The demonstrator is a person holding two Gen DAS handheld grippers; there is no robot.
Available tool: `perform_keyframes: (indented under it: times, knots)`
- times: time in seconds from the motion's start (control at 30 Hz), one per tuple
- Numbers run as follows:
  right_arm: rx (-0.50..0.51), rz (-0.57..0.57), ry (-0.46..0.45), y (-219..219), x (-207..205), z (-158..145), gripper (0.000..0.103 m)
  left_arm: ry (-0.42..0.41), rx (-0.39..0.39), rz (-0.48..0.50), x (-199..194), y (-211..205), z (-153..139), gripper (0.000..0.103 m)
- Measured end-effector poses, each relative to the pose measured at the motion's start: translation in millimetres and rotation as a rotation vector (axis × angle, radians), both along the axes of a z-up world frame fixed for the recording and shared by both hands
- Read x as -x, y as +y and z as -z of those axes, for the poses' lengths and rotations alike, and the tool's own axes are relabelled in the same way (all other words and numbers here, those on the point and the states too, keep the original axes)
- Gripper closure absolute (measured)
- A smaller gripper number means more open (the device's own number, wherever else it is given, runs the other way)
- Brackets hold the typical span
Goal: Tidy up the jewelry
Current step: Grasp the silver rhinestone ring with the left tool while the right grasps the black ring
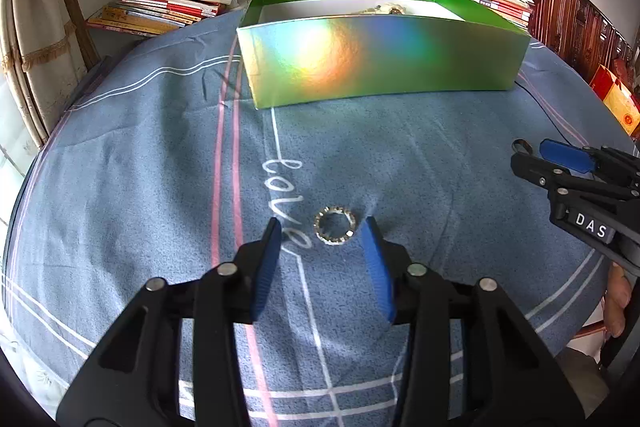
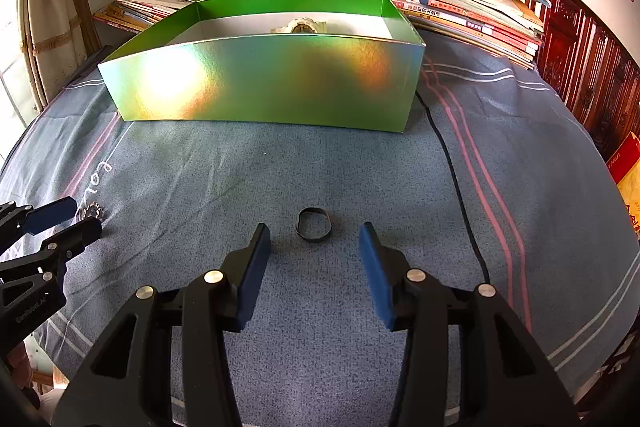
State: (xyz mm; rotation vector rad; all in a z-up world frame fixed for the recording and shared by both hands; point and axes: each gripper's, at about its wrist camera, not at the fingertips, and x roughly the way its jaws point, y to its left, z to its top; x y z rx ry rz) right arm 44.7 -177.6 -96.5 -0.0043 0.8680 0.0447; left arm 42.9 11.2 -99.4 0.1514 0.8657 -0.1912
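A silver sparkly ring-shaped bracelet [image 1: 334,230] lies on the blue cloth just ahead of my open left gripper [image 1: 323,231], between its blue pads. It also shows in the right wrist view [image 2: 93,212]. A small black band [image 2: 313,225] lies on the cloth just ahead of my open right gripper [image 2: 314,231]. The shiny green box [image 1: 380,63] stands open at the back; a pale watch [image 2: 299,25] lies inside it. The right gripper appears at the right edge of the left wrist view [image 1: 532,155], and the left gripper at the left edge of the right wrist view [image 2: 82,218].
A blue cloth with pink and white stripes [image 2: 520,187] covers the table. A black cable [image 2: 452,163] runs down the cloth right of the box. Stacks of books [image 2: 460,15] stand behind the box on the right and on the left [image 1: 160,7].
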Motion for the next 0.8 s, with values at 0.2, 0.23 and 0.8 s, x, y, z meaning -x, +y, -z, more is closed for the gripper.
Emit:
perform_keyframes:
  times: [0.2, 0.23, 0.8]
  knots:
    - [-0.002, -0.001, 0.004, -1, 1, 0, 0.056, 0.005, -0.003, 0.030, 7, -3, -3, 0.062]
    - [-0.002, 0.000, 0.004, -2, 1, 0, 0.056, 0.003, -0.007, 0.029, 8, -2, -3, 0.062]
    - [-0.001, -0.010, 0.001, 2, 0, -1, 0.052, 0.001, 0.000, -0.026, -12, 7, -1, 0.058]
